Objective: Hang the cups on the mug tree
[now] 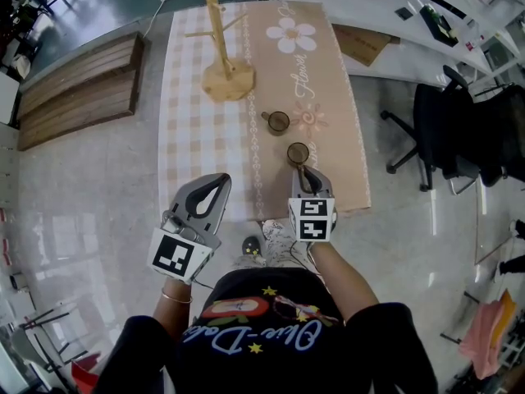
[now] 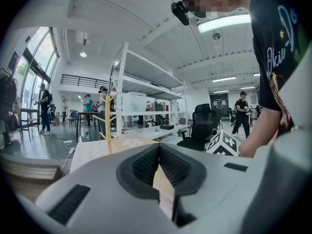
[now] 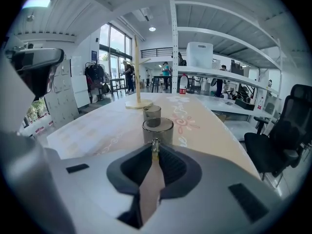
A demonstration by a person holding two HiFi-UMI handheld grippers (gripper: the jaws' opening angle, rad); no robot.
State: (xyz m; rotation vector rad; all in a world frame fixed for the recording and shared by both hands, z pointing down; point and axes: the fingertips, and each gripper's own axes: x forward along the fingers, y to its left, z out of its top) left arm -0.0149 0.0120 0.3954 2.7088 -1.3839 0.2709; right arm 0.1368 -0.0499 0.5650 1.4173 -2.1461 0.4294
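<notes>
Right gripper [image 3: 155,149] first: jaws pressed together on the thin handle of a smoky dark glass cup [image 3: 157,129], which stands upright on the beige flowered tablecloth [image 1: 205,138] with that handle pointing back at the person. From the pale wooden mug tree [image 1: 223,56], this cup sits nearer the person and off to the right, with a second smoky glass cup [image 1: 279,122] roughly between the two. So the carry looks to run forward and leftward, up to those slanting pegs (the tree's post stands vertical). Left gripper [image 1: 220,180] hangs at the table's near edge, jaws closed on nothing, almost straight in line with the tree.
</notes>
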